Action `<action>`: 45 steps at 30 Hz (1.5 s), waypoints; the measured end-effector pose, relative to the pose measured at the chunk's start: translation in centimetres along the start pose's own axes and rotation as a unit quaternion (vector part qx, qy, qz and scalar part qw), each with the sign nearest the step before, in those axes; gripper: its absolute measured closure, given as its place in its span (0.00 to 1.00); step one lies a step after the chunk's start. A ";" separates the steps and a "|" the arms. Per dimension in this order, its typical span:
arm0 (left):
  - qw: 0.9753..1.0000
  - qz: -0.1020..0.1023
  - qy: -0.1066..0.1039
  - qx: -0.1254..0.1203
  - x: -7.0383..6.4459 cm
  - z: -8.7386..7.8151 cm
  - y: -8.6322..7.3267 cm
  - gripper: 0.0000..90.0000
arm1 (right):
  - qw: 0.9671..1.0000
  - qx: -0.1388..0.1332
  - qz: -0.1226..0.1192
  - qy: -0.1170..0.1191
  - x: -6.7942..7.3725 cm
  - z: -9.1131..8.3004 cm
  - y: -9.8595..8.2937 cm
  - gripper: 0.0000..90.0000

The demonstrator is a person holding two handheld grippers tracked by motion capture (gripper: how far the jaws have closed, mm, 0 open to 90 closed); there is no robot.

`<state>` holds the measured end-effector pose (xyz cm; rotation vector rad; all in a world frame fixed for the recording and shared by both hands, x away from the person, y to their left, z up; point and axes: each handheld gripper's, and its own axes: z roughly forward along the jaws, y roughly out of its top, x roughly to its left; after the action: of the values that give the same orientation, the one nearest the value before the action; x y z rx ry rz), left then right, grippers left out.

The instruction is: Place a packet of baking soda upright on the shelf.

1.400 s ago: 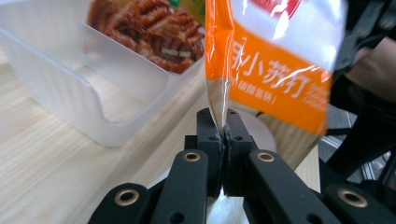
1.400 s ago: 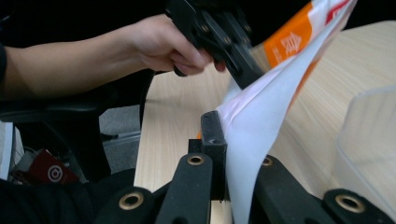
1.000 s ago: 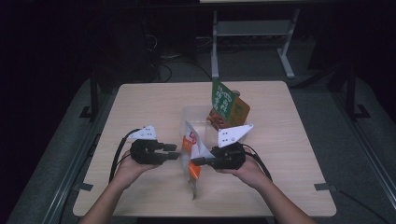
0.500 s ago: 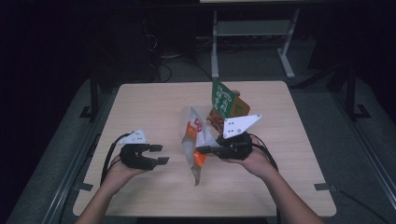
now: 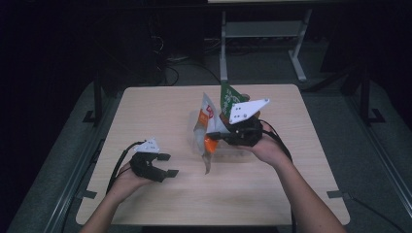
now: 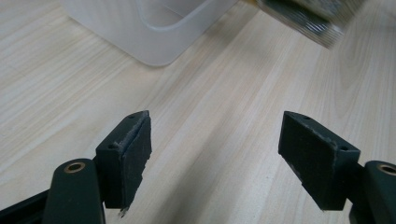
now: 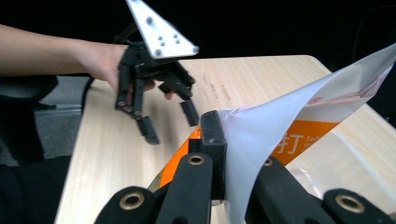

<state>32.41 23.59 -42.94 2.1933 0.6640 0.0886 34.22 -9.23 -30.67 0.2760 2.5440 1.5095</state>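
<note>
left claw (image 5: 163, 165) sits low at the near-left of the surface (image 5: 145, 107), jaws well apart and empty, pointing toward the middle; its own view shows bare wood between the pads and the corner of a clear tub (image 6: 154, 28) ahead. at the centre, the pouch (image 5: 206, 124), white with an orange panel, hangs lifted off the surface, tilted, its lower tail dangling near the tub (image 5: 194, 141). right claw (image 5: 217, 137) is clamped on the pouch's orange edge, and its own view shows the film pinched tight between the jaws. just behind stands a green pack (image 5: 227, 98), near the pouch; whether they touch i cannot tell

the step in hand looks like carrying the pouch over the tub and lowering it in. to do it well, keep the right claw's pinch firm, since thin film slips easily, and bring the dangling tail over the rim before lowering, so it does not catch on the wall. the left claw could steady the tub or guide the tail, closing only on a flat edge of the film
</note>
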 end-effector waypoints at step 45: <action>1.000 -0.001 0.003 -0.002 0.2 0.1 0.0 0.28 | 0.983 0.132 -0.031 -0.121 -5.4 5.7 2.9 1.00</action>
<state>32.63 23.60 -43.05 2.1888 0.6699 0.0959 40.98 -4.31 -30.56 0.3860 2.5248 1.0438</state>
